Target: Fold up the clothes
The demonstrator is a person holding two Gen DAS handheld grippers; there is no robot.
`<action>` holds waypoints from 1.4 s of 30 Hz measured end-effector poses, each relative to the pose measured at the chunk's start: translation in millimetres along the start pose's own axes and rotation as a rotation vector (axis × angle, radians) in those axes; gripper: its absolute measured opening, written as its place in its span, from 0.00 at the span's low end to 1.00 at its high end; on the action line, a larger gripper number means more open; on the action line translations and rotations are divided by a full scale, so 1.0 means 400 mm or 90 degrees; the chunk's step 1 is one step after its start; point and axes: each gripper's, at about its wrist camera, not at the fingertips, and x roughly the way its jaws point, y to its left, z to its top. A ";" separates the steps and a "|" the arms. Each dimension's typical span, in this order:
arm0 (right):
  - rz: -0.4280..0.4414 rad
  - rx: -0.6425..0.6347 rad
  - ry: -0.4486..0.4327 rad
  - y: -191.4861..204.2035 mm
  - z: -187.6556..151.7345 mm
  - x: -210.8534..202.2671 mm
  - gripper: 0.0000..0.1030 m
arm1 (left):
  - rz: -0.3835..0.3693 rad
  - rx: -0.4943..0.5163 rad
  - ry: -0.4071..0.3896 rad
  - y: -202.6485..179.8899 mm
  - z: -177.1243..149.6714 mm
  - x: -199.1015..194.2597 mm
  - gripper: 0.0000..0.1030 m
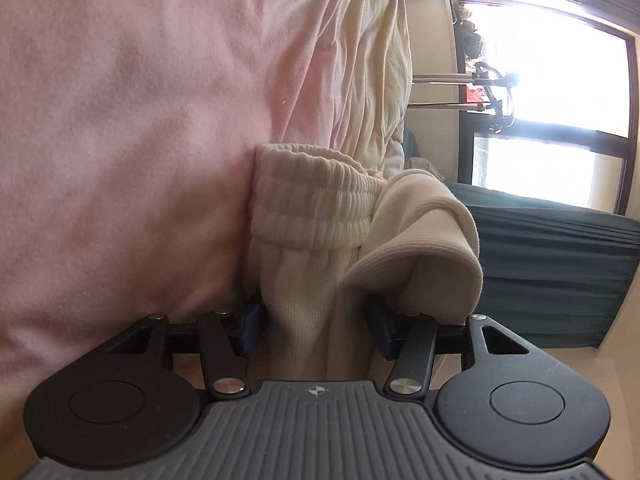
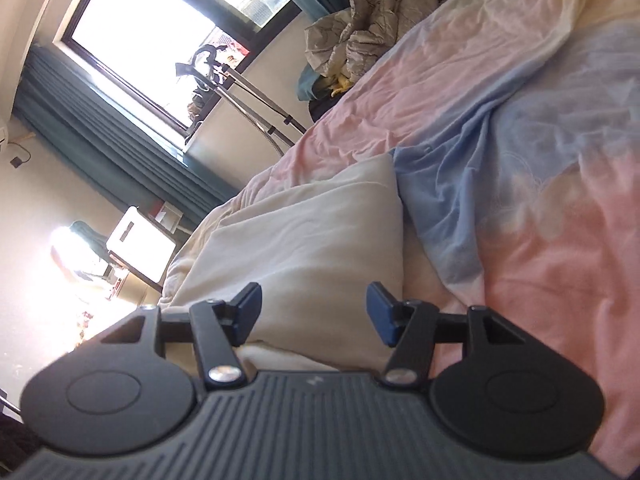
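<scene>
In the left wrist view the cream knit garment [image 1: 320, 240] fills the gap between the left gripper [image 1: 316, 328] fingers and drapes over the right-hand pad, so whether the pads press on it cannot be told, and its lower end disappears behind the gripper body at the bottom of the frame. The window [image 1: 552, 80] at upper right is blown out to white, and the dark shapes in front of it are too small to name. In the right wrist view the folded cream cloth [image 2: 304, 248] is cut off below by the right gripper [image 2: 314, 312], the glare at lower left washes out whatever stands there, and the crumpled heap [image 2: 372, 28] at the top is too distant to identify.
</scene>
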 end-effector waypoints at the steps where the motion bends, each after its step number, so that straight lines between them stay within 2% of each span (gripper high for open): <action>1: -0.001 0.025 0.010 -0.018 0.012 0.021 0.58 | -0.016 0.001 0.003 -0.002 0.000 -0.001 0.54; 3: -0.002 0.060 0.029 -0.050 0.031 0.061 0.59 | -0.036 -0.009 0.010 0.001 0.000 -0.003 0.55; 6: 0.017 0.100 0.059 -0.084 0.053 0.117 0.65 | -0.019 -0.011 0.009 0.014 -0.001 0.009 0.59; 8: 0.029 0.112 0.066 -0.097 0.059 0.144 0.71 | -0.019 -0.005 0.009 0.016 -0.001 0.015 0.67; 13: 0.049 0.098 0.073 -0.100 0.068 0.206 0.82 | -0.020 0.033 0.010 0.000 0.000 0.041 0.79; 17: 0.044 0.079 0.072 -0.089 0.070 0.239 0.82 | -0.025 0.048 0.004 -0.006 0.001 0.052 0.80; 19: 0.033 0.068 0.068 -0.080 0.067 0.248 0.82 | -0.024 0.056 0.000 -0.009 0.000 0.053 0.76; 20: 0.026 0.062 0.066 -0.076 0.065 0.252 0.80 | -0.021 0.061 -0.003 -0.011 0.000 0.053 0.71; 23: -0.003 0.042 0.061 -0.065 0.059 0.256 0.63 | -0.012 0.067 -0.010 -0.015 -0.003 0.051 0.62; 24: -0.011 0.032 0.061 -0.060 0.058 0.256 0.57 | -0.011 0.069 -0.013 -0.018 -0.004 0.050 0.60; 27: -0.016 -0.001 0.054 -0.042 0.060 0.246 0.47 | -0.005 0.064 -0.020 -0.026 -0.004 0.047 0.54; 32: -0.018 -0.051 0.016 0.013 0.065 0.213 0.36 | 0.009 0.092 -0.035 -0.057 -0.013 0.029 0.42; 35: -0.013 -0.086 -0.011 0.066 0.073 0.189 0.32 | -0.005 0.101 -0.042 -0.072 -0.014 0.013 0.35; 40: -0.001 -0.155 -0.047 0.144 0.071 0.138 0.30 | -0.041 0.103 -0.040 -0.103 -0.016 -0.003 0.30; 42: 0.000 -0.177 -0.063 0.167 0.072 0.110 0.29 | -0.045 0.090 -0.024 -0.102 -0.022 -0.001 0.30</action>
